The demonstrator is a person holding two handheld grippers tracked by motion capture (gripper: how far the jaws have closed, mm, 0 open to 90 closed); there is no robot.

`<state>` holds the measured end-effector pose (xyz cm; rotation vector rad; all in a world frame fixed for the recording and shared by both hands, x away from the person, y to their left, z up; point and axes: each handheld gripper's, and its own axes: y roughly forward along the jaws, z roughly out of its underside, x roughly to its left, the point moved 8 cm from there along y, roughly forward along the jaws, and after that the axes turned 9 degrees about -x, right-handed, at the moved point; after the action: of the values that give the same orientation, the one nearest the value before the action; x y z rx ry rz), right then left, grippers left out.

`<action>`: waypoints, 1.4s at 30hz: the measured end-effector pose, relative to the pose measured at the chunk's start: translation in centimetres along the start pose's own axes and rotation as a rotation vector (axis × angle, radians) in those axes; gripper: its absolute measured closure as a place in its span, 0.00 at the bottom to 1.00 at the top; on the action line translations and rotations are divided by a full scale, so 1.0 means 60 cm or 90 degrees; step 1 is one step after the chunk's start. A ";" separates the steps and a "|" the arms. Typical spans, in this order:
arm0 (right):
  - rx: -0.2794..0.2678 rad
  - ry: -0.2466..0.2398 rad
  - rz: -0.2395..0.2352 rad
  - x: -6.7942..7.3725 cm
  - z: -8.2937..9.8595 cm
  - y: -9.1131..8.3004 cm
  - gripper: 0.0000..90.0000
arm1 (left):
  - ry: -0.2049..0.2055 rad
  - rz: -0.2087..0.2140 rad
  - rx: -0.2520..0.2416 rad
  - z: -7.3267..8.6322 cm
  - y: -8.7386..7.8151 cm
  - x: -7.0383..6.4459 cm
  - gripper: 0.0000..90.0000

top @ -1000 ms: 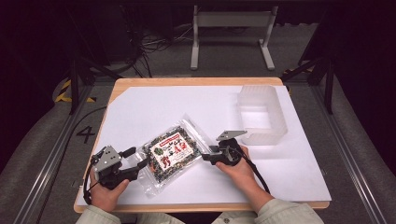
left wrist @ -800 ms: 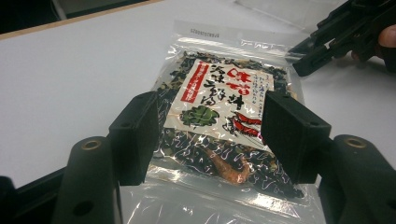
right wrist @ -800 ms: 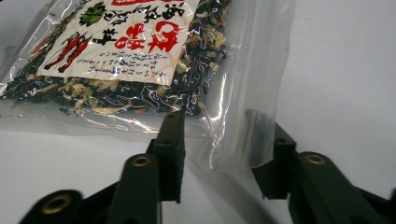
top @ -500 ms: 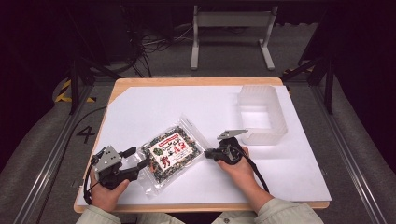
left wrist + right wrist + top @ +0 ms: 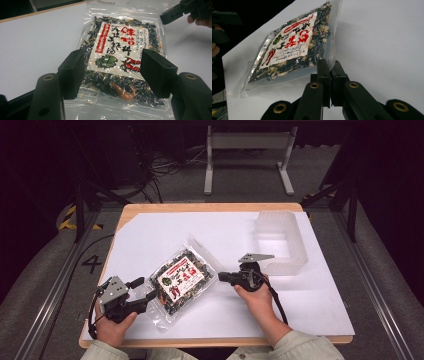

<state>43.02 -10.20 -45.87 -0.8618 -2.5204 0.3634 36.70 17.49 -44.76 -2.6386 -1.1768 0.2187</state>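
Left gripper: you hold it near the table's front left corner, jaws spread wide, one on each side of the packet's near end, not closing on it.
Right gripper: your jaws are pressed together on the clear edge of the packet, pinching the film.
Packet: it lies on the white sheet toward the front edge, between your two hands, set on a slant.
Left gripper view: it gives you the label upright, with red and black East Asian characters on white and a green and red drawing; I can't read them. A dried shrimp shows through the film.
Right gripper view: the pinched edge lifts off the sheet.
High view: a clear plastic bin sits by the table's right edge.
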 end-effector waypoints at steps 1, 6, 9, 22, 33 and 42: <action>-0.006 -0.005 -0.001 0.003 -0.005 -0.003 0.98 | 0.001 0.000 0.001 0.000 0.000 0.000 0.41; -0.040 -0.024 -0.016 0.023 -0.044 -0.024 0.99 | 0.000 -0.001 0.000 0.000 0.000 0.000 0.41; -0.051 -0.034 -0.024 0.033 -0.065 -0.034 0.99 | 0.000 -0.001 0.000 0.000 0.000 0.000 0.41; -0.109 -0.106 -0.051 0.087 -0.153 -0.088 0.99 | 0.000 0.000 -0.001 -0.001 0.000 -0.001 0.41; -0.156 -0.157 -0.022 0.091 -0.223 -0.144 0.99 | 0.005 0.001 -0.001 -0.002 0.002 0.000 0.41; -0.188 -0.170 0.024 0.061 -0.263 -0.181 1.00 | 0.004 0.003 -0.001 -0.002 0.006 -0.001 0.41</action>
<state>42.63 -14.68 -26.88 -1.0300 -2.8575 0.1241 36.93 17.22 -44.71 -2.6416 -1.1694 0.2097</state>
